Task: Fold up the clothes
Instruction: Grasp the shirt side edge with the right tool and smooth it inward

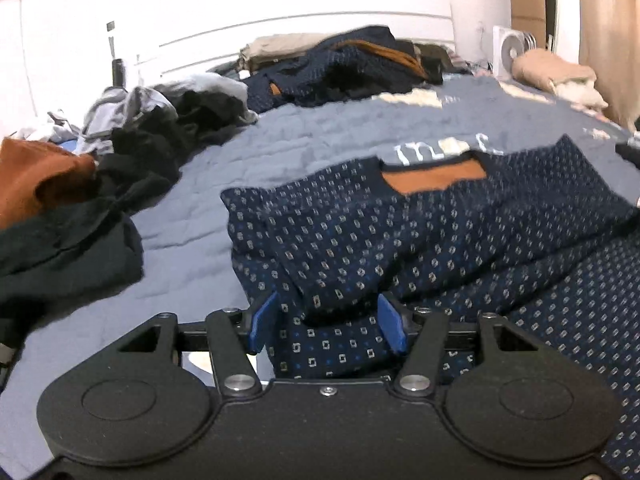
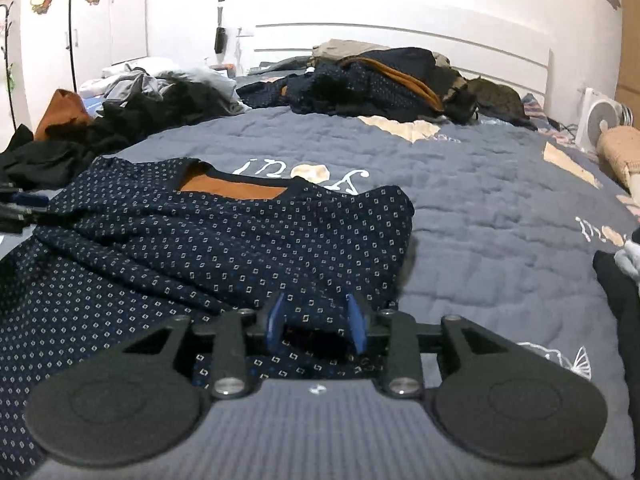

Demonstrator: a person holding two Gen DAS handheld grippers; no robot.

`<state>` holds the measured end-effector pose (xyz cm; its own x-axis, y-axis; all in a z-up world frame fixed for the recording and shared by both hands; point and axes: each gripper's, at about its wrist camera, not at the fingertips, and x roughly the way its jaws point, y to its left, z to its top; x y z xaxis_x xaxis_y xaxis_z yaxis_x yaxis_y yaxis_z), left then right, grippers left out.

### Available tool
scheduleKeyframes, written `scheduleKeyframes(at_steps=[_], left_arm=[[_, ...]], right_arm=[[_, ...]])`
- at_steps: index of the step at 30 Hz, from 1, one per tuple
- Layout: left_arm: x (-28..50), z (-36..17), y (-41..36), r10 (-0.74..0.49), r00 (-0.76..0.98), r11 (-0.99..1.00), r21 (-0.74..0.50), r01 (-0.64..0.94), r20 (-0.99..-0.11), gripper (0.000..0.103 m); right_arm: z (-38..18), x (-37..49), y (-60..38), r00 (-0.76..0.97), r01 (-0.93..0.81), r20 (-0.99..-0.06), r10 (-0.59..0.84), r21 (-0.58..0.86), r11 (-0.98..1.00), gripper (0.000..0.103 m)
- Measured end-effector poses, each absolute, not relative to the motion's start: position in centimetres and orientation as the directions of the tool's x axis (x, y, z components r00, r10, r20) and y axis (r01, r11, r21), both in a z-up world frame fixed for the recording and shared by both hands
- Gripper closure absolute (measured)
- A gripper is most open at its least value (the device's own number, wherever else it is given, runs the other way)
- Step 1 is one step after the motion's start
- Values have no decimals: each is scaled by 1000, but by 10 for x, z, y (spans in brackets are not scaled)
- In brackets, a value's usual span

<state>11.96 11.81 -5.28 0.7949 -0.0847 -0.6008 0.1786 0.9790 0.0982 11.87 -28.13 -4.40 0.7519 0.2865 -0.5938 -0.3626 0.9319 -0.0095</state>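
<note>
Both my claws sit low over the sweater [image 1: 400, 240]. Left claw [image 1: 326, 322] has a folded sleeve bunched between its blue pads, jaws half spread; whether they press it I cannot tell. Right claw [image 2: 316, 322] stands released, cloth loose between its pads. The sweater lies on the quilt [image 2: 480, 200], clothes piles [image 2: 380, 80] beyond.

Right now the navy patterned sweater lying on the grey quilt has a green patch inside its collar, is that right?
Not quite. The patch inside the collar of the navy patterned sweater is orange-brown, not green; the right wrist view shows it. The sweater does lie on the grey quilt.
</note>
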Motion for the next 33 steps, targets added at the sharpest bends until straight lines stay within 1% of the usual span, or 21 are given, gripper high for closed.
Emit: scheduleKeyframes(at_steps=[1, 2, 3, 6, 7, 8, 9, 11, 13, 14, 15, 18, 19, 21, 22, 23, 24, 25, 28, 31, 33], left_arm=[[122, -54, 119, -98, 788, 979, 85, 187, -608, 70], [125, -56, 120, -113, 780, 978, 69, 196, -616, 90], [130, -55, 124, -128, 766, 982, 29, 187, -630, 95], [138, -39, 147, -199, 793, 979, -152, 135, -576, 97], [139, -31, 157, -244, 796, 962, -240, 128, -555, 97], [137, -22, 167, -290, 804, 936, -327, 128, -518, 97], [134, -15, 173, -314, 817, 917, -377, 129, -484, 97], [131, 0, 181, -339, 827, 892, -432, 131, -449, 97], [127, 9, 187, -315, 848, 891, -441, 109, -426, 97], [129, 9, 187, -283, 850, 905, -418, 83, -444, 97], [133, 6, 185, -248, 838, 922, -384, 50, -487, 97], [154, -29, 186, -234, 657, 943, -331, -25, -717, 93], [154, -39, 185, -211, 629, 952, -303, -42, -748, 90], [150, -40, 184, -214, 622, 959, -284, -14, -753, 87], [148, -34, 185, -220, 642, 956, -292, -6, -734, 80], [145, -27, 188, -227, 667, 951, -310, -5, -709, 63], [143, -20, 190, -236, 695, 944, -329, -1, -679, 53], [140, -13, 192, -243, 722, 937, -349, 3, -648, 41], [144, -7, 193, -229, 759, 940, -342, 8, -609, 41], [158, -13, 192, -199, 751, 945, -326, -23, -630, 42], [171, -22, 190, -175, 734, 955, -294, -35, -656, 44]], right_arm=[[-45, 119, -281, 752, -360, -594, 286, -8, 933, 64], [-45, 119, -281, 753, -359, -592, 286, -6, 933, 63], [-45, 119, -281, 754, -358, -591, 287, -3, 934, 62], [-46, 118, -280, 753, -358, -593, 285, -5, 934, 62], [-46, 118, -279, 753, -359, -594, 284, -8, 933, 61], [-46, 117, -279, 752, -360, -595, 284, -11, 933, 61], [-47, 118, -279, 752, -361, -595, 284, -11, 933, 61], [-48, 119, -279, 751, -357, -596, 284, -4, 934, 61], [-48, 121, -279, 750, -351, -597, 285, 6, 936, 61], [-49, 122, -279, 748, -350, -599, 286, 10, 937, 61], [-50, 122, -279, 746, -351, -602, 286, 10, 936, 61], [-52, 121, -276, 738, -359, -614, 281, -4, 933, 61], [-52, 122, -277, 738, -357, -614, 280, -3, 934, 61], [-52, 123, -277, 738, -354, -615, 278, -2, 935, 61], [-52, 123, -277, 738, -352, -616, 277, -1, 936, 61], [-52, 123, -277, 738, -350, -616, 276, 0, 937, 61], [-53, 124, -277, 738, -348, -617, 274, 1, 938, 61], [-53, 124, -277, 738, -346, -617, 273, 1, 938, 61], [-53, 125, -278, 739, -340, -618, 270, 4, 940, 60], [-51, 127, -280, 743, -331, -614, 268, 10, 943, 59], [-51, 128, -280, 742, -332, -613, 271, 14, 943, 58]])
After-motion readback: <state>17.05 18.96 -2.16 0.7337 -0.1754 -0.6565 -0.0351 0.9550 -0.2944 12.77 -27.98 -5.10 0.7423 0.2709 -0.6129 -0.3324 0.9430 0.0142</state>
